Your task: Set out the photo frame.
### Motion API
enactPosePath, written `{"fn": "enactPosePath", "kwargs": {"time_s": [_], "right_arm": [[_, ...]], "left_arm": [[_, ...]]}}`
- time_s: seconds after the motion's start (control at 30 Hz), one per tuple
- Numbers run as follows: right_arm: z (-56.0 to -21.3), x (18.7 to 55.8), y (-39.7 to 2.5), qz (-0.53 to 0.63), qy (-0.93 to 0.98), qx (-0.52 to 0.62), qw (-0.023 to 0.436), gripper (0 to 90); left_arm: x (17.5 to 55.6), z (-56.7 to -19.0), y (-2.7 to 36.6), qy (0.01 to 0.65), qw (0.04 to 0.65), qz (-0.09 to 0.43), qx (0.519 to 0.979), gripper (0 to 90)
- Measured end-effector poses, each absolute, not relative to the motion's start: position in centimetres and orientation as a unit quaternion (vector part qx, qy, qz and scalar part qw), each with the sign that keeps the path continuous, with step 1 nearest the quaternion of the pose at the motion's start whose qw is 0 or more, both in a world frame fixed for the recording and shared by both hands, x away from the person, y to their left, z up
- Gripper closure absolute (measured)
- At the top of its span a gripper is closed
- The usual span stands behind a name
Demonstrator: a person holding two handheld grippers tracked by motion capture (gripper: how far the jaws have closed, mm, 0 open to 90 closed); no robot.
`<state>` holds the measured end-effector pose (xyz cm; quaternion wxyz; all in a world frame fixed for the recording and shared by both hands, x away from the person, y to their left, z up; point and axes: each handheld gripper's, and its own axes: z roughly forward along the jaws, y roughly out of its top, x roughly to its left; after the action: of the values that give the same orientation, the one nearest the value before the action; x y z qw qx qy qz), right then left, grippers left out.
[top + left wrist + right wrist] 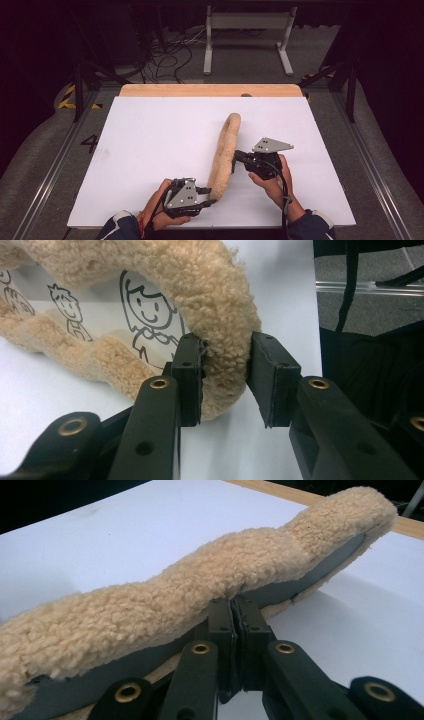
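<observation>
Dark room, cables and a white metal stand [248,37] on the floor behind; the counter [150,145] was a white board over a wooden top. On it lay a long tan fleece sleeve with a printed cartoon lining, possibly a steering-wheel or strap cover [223,155], running from the near centre diagonally away toward the far edge, partly lifted on its edge. The left gripper [209,196] sat at the cover's near end; in the left gripper view its jaws stood apart with the fleece roll [220,325] between them, the left pad touching the pile, the right pad just beside it, so not yet clamped. The right gripper [236,159] met the cover at mid-length from the right side; in the right gripper view its jaws were together, pinching the thin grey lining edge beneath the fleece [200,590]. Judgement: the step in hand looked like securing both holds to open or straighten the cover. To do it well, the left gripper should close squarely on the full thickness of the rolled end, not merely on loose pile, which would slip. The right gripper's bite on the edge looked shallow; pull gently and keep tension along the cover's length rather than across it, or the lining may slide out.
</observation>
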<state>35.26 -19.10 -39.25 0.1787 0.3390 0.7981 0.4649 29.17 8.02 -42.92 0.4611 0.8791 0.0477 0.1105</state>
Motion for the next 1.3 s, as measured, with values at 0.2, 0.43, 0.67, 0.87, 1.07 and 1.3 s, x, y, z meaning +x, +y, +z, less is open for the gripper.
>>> {"fn": "enactPosePath", "kwargs": {"time_s": [0.2, 0.43, 0.67, 0.87, 1.07, 1.3], "right_arm": [[-38.9, 35.3, -19.2, 0.464, 0.796, 0.343, 0.179, 84.5], [-37.3, 34.9, -19.5, 0.48, 0.778, 0.364, 0.181, 75.8], [-36.4, 35.2, -19.3, 0.489, 0.761, 0.398, 0.153, 61.4], [-36.5, 36.2, -18.1, 0.459, 0.773, 0.42, 0.122, 51.0], [-36.7, 37.3, -16.9, 0.431, 0.779, 0.444, 0.104, 45.9], [-36.6, 39.0, -16.0, 0.388, 0.794, 0.46, 0.083, 42.3]], "left_arm": [[29.1, -43.0, 7.5, 0.049, 0.46, 0.108, 0.88, 66.4], [29.1, -43.2, 6.9, 0.053, 0.465, 0.107, 0.877, 66.1], [29.0, -43.4, 6.2, 0.055, 0.466, 0.105, 0.877, 65.4], [29.1, -43.5, 5.6, 0.053, 0.467, 0.105, 0.876, 65.0], [29.1, -43.6, 5.0, 0.054, 0.465, 0.106, 0.877, 64.5], [29.2, -43.7, 3.9, 0.05, 0.466, 0.109, 0.876, 63.7]]}}
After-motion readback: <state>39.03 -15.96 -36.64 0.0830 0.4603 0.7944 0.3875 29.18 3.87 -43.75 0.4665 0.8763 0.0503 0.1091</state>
